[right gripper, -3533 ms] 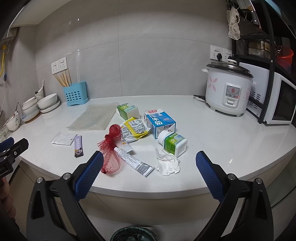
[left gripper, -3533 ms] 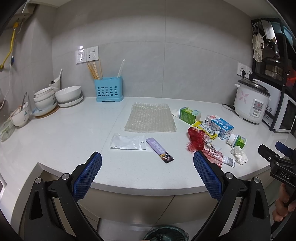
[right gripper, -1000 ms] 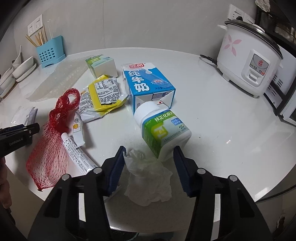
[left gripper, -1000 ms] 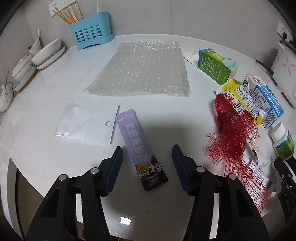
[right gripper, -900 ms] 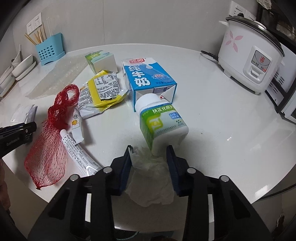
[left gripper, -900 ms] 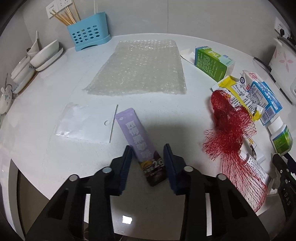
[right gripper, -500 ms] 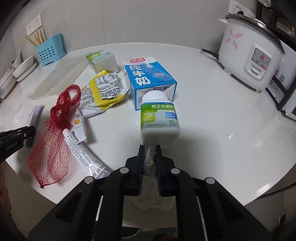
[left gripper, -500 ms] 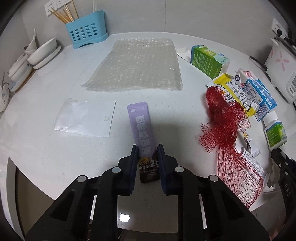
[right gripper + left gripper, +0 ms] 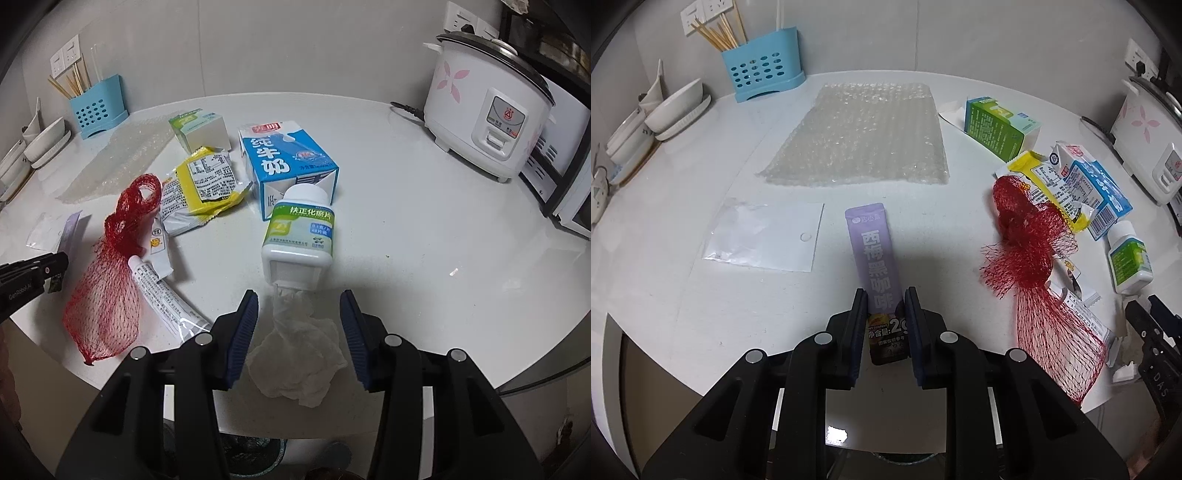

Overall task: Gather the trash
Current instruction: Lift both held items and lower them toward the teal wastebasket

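The left hand-held gripper (image 9: 885, 306) is squeezed shut on the dark end of a long purple paper coffee packet (image 9: 873, 254), which lies flat on the white table (image 9: 683, 295). The right hand-held gripper (image 9: 298, 317) is opening its jaws. A crumpled white tissue (image 9: 299, 350) sits between them, and the pads do not press it.

Just past the tissue lies a white plastic pill bottle with a green label (image 9: 300, 236), then a blue and white milk carton (image 9: 286, 166). A red net bag (image 9: 107, 273) lies to the left.

Nothing looks collected yet. Almost all the trash is on the table, so most of the job is left.
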